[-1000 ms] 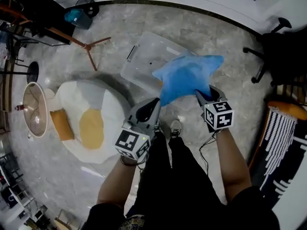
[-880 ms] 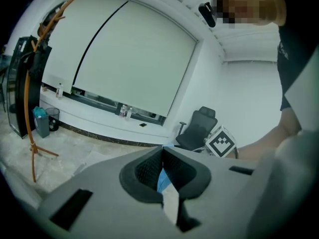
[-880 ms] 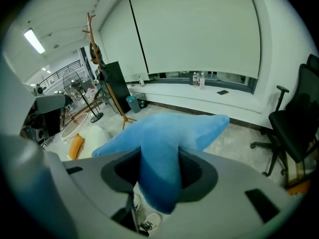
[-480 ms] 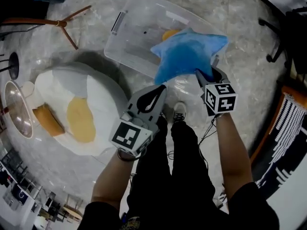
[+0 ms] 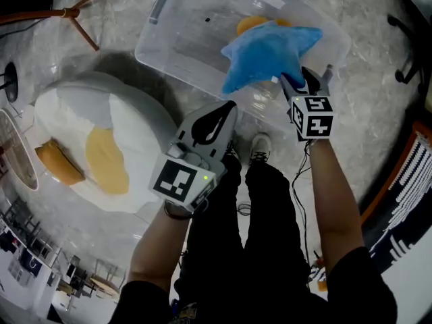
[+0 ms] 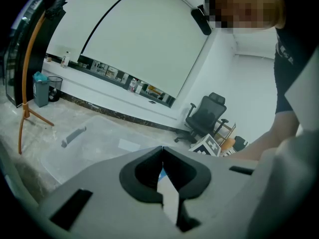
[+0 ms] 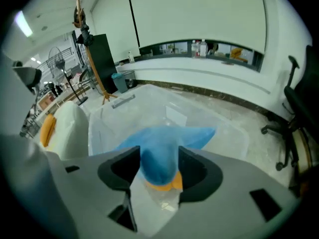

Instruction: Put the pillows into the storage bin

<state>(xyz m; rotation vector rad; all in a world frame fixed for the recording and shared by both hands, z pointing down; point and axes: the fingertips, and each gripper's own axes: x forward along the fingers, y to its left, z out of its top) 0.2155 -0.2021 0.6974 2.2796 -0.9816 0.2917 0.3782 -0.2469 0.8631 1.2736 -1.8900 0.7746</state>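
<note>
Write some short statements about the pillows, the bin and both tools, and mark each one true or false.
1. The blue pillow is above the open storage bin. True.
2. The left tool grips the blue pillow. False: its jaws are together with nothing between them.
3. An orange pillow already lies inside the storage bin. True.
4. The right tool is empty. False: the blue pillow sits between its jaws, which have just been opening.
</note>
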